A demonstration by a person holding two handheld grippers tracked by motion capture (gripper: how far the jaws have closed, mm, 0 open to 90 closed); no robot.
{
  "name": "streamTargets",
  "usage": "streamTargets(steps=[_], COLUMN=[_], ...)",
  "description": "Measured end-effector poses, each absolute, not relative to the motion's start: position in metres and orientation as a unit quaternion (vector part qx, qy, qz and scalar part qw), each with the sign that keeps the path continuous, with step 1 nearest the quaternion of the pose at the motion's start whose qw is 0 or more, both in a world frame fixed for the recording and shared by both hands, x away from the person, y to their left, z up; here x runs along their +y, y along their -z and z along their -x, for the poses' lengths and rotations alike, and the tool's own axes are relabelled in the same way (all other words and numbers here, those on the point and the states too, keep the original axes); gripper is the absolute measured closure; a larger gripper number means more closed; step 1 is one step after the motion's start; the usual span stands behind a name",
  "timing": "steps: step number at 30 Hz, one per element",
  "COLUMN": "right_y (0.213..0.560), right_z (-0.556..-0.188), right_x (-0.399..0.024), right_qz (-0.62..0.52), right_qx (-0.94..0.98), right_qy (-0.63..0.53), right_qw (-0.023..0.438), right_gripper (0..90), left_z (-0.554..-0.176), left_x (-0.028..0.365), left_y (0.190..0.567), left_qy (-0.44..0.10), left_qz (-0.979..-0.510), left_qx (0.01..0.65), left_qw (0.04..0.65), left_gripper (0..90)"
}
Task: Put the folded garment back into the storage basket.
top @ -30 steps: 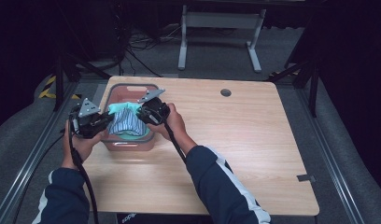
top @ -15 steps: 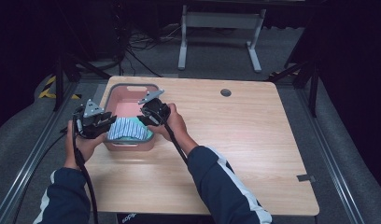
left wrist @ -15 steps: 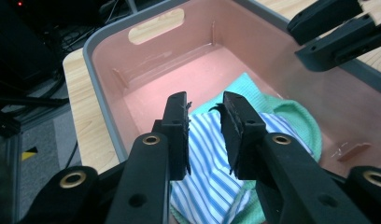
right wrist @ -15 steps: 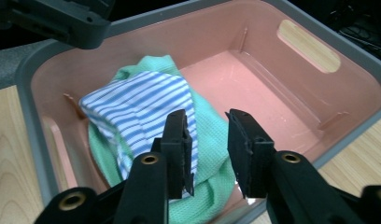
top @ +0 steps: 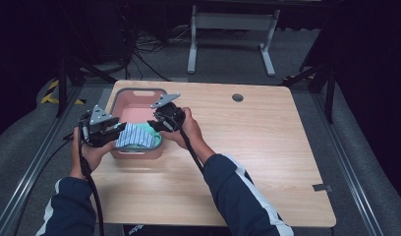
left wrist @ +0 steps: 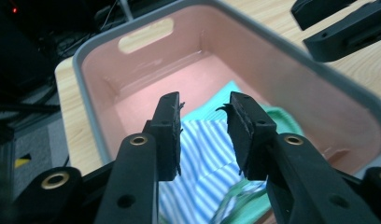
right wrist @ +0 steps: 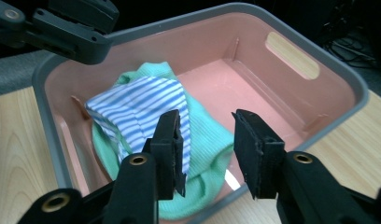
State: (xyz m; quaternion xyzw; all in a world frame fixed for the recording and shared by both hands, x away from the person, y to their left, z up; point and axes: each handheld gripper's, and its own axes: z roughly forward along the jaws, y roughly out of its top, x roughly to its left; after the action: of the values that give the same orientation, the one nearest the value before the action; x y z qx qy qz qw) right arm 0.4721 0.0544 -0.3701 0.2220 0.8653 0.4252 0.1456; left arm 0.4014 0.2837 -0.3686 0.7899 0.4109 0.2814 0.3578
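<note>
blue-and-white striped cloth (right wrist: 141, 108) lying on top of a green knitted cloth (right wrist: 212, 140), both bunched at the near end of a pink plastic bin (top: 137, 152) with a grey rim. far end of the bin bare, cut-out handle visible. left tool (left wrist: 203, 126) poised just above the striped cloth, jaws parted, gripping nothing. right tool (right wrist: 208, 142) hovering over the green cloth, jaws likewise parted and empty. bin near the left rear corner of the wooden tabletop (top: 267, 147). judged: both cloths already in the bin and released; little left beyond drawing the tools away.
</note>
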Motion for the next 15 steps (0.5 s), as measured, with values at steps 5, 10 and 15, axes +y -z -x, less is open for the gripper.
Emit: streamTargets(steps=[5, 10, 15], right_y=[0.366, 0.357, 0.352], right_z=[-0.468, -0.462, -0.456], right_x=[0.046, 0.032, 0.018], right_qz=[-0.218, -0.212, -0.205], right_qx=[0.868, 0.869, 0.874], right_qy=[-0.417, -0.414, -0.401], right_qw=[0.158, 0.168, 0.181], right_gripper=[59.9, 59.9, 58.7], left_z=[-0.397, -0.391, -0.385], left_x=[0.273, 0.260, 0.245], left_y=[0.365, 0.361, 0.357], left_qy=[-0.286, -0.290, -0.290], left_qz=[-0.790, -0.787, -0.792], left_qx=[0.402, 0.392, 0.375], left_qw=[0.364, 0.378, 0.384], left_gripper=[62.3, 61.1, 61.0])
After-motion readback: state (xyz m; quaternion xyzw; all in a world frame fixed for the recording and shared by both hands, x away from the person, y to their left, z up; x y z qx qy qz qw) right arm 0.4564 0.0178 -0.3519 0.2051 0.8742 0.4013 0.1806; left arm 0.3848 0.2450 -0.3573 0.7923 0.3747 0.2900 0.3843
